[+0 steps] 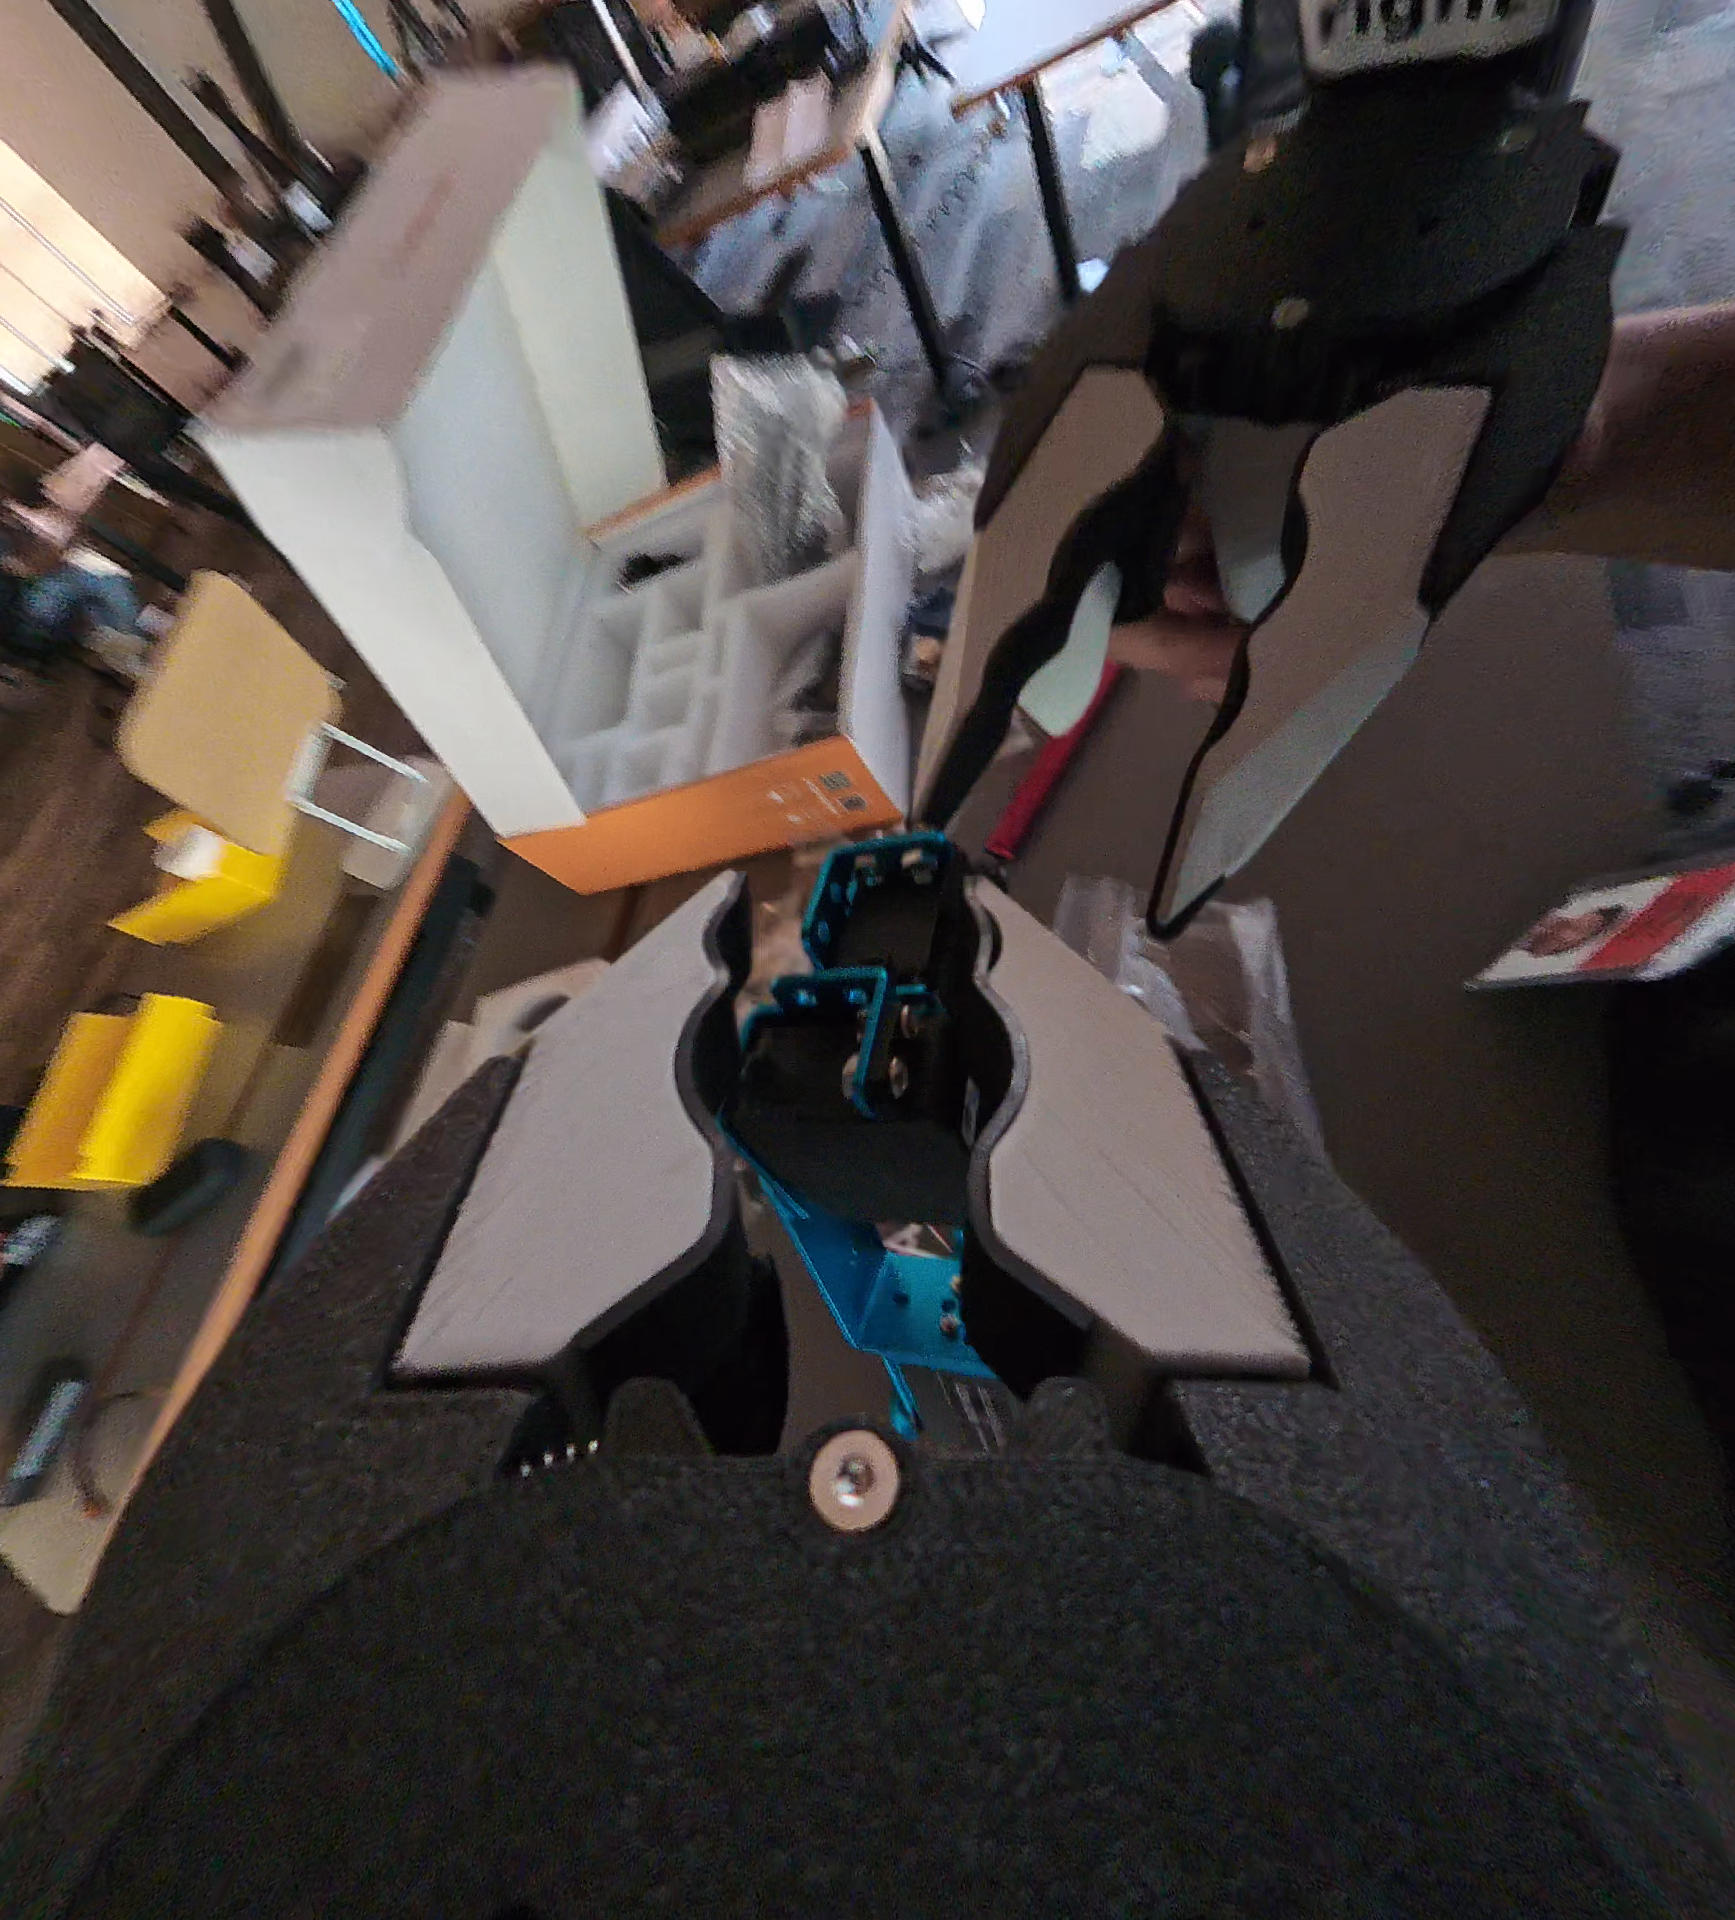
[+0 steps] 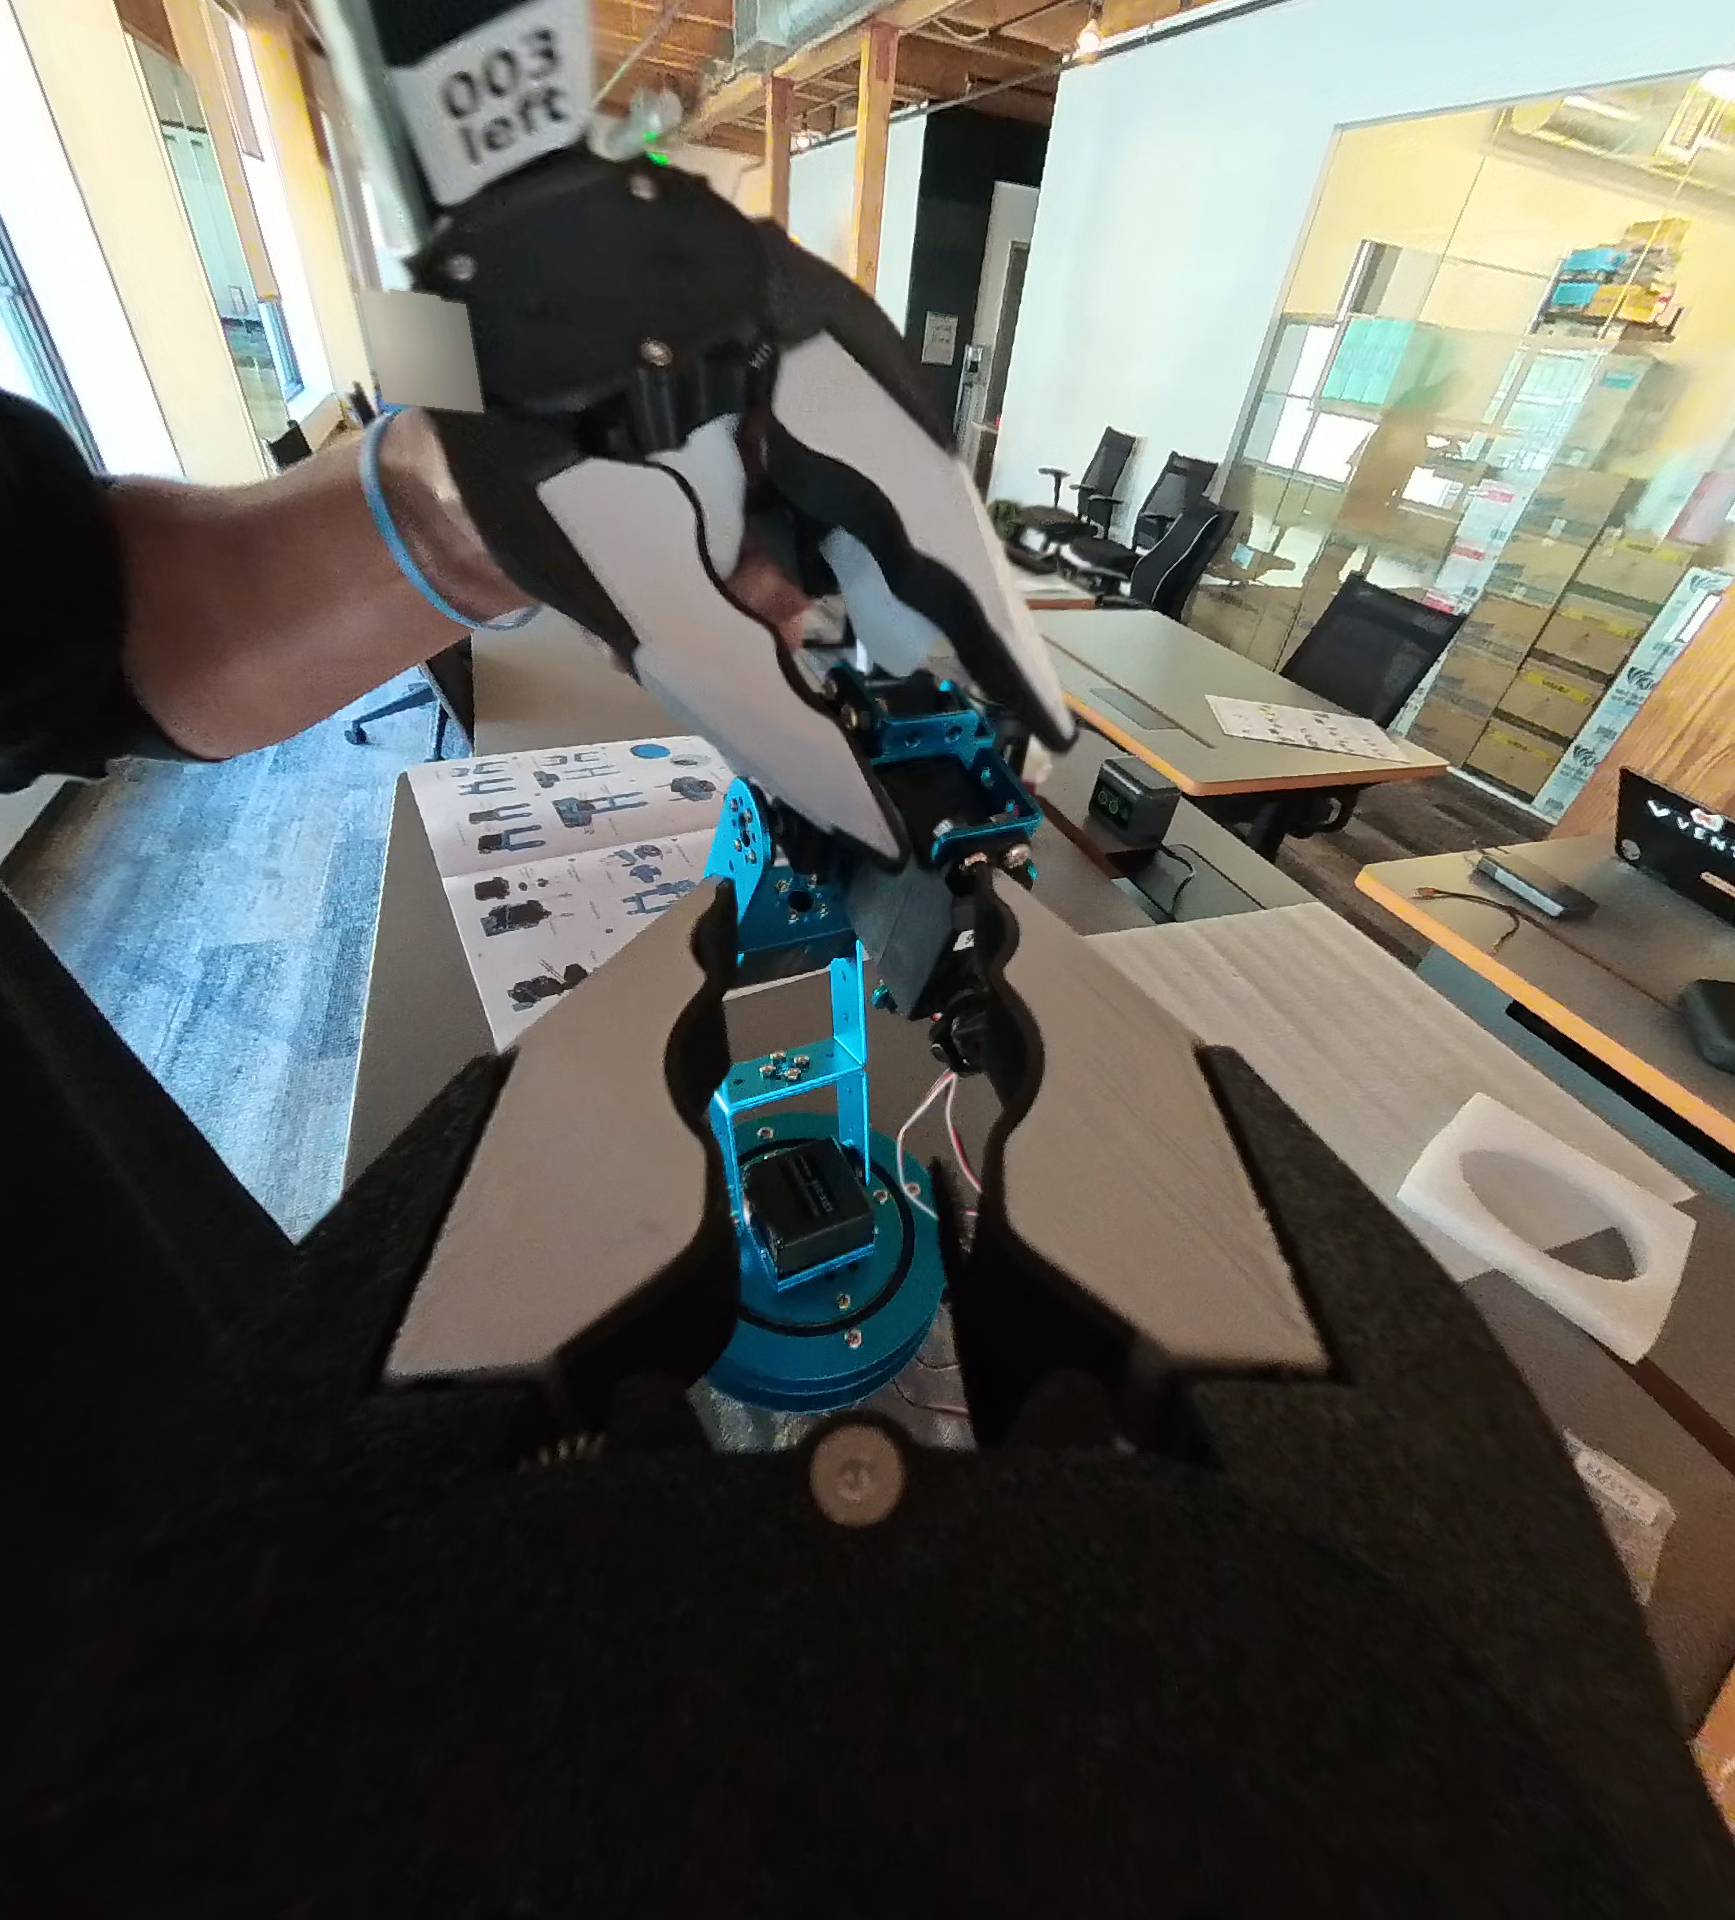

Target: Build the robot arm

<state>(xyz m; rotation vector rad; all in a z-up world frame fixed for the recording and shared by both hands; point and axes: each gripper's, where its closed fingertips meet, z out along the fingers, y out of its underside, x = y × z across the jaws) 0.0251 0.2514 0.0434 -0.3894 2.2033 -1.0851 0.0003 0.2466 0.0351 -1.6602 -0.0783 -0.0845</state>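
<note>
Open office with timber posts and glass partitions. A dark table (image 2: 1528,1288) is filling the lower right of the right wrist view, carrying an open instruction booklet (image 2: 551,842) at centre left, a ribbed foam sheet (image 2: 1289,997) to the right, and a white foam cutout (image 2: 1549,1226) at the right edge. More desks and black office chairs (image 2: 1143,530) are standing behind. In the left wrist view an open white box with an orange edge (image 1: 697,665) is sitting at upper centre; a card (image 1: 1652,914) is lying at the right edge.

A small blue metal robot arm kit (image 2: 821,1143) is standing on its round base at the centre of the table.

The left gripper (image 2: 977,800) is reaching down from the upper left of the right wrist view, a bare forearm with a blue wristband (image 2: 395,520) behind it. Its jaws are pinching the kit's upper bracket-and-motor section between them.

The right gripper (image 2: 852,914) is pointing at the kit from below. Its jaws are standing spread, one on each side of the kit's middle; its right finger (image 2: 1008,997) is lying just beside a black motor, and I cannot tell whether it touches.
</note>
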